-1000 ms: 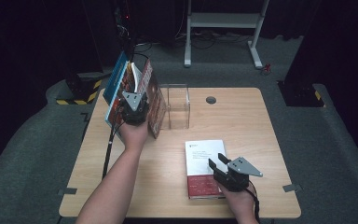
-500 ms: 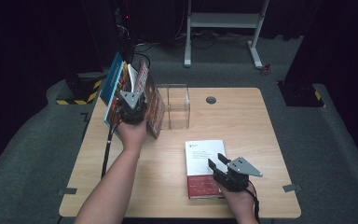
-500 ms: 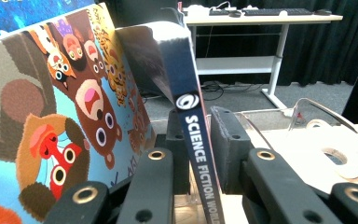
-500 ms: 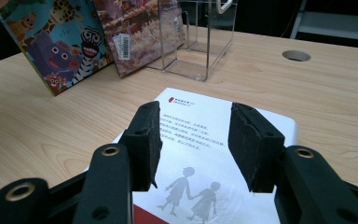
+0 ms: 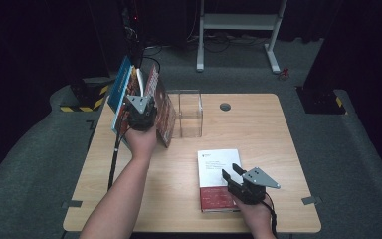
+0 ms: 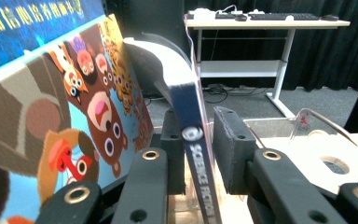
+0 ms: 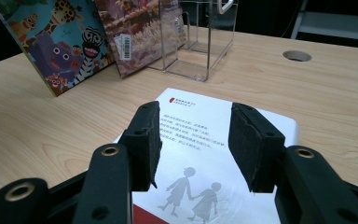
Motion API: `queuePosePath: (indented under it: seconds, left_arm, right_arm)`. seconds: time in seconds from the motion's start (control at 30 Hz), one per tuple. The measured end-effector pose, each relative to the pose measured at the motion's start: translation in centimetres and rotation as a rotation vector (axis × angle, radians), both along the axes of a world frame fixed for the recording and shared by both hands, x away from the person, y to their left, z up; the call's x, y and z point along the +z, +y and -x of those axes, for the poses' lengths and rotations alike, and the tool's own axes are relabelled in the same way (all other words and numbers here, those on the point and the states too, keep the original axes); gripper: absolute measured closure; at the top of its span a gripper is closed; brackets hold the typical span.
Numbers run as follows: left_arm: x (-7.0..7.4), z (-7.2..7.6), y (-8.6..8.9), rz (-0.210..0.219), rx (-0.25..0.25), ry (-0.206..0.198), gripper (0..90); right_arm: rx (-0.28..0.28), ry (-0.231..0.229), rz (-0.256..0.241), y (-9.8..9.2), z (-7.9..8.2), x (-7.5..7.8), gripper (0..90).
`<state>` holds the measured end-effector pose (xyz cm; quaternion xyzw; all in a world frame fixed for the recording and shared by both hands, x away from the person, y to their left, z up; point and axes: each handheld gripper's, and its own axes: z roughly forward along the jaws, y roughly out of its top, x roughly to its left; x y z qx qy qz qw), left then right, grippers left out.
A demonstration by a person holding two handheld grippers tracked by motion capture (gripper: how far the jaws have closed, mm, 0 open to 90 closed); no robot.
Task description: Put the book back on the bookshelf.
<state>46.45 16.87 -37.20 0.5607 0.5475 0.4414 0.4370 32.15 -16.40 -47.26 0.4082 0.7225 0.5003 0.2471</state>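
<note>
The left gripper (image 6: pixel 199 154) brackets a blue-spined book (image 6: pixel 193 140) at ten o'clock, grip uncertain; squeeze before lifting. The right gripper (image 7: pixel 195 140), jaws apart, hovers over the white book (image 5: pixel 219 167) at five o'clock.

The high view looked forward and down over the whole counter (image 5: pixel 258 129). Each claw view sat low and close behind its own jaws, facing the counter's far side. All shared the clear stand (image 5: pixel 189 112) (image 6: pixel 303 135) (image 7: pixel 200 37).
</note>
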Motion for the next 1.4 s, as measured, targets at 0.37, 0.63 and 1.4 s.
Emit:
queuePosePath:
  seconds: [0.37, 0.63, 1.4]
  left_arm:
    - [0.8, 0.0, 0.1, 0.005, 0.005, 0.001, 71.1]
    - [1.6, 0.0, 0.3, 0.005, 0.008, 0.006, 67.5]
    - [3.3, 0.0, 0.6, 0.0, 0.017, -0.006, 63.8]
  right_arm:
    - [0.0, 0.0, -0.002, 0.1, 0.0, 0.0, 53.1]
    - [0.0, 0.0, -0.003, 0.1, 0.0, 0.0, 52.9]
    - [-0.001, 0.0, -0.003, 0.1, 0.1, 0.0, 52.7]
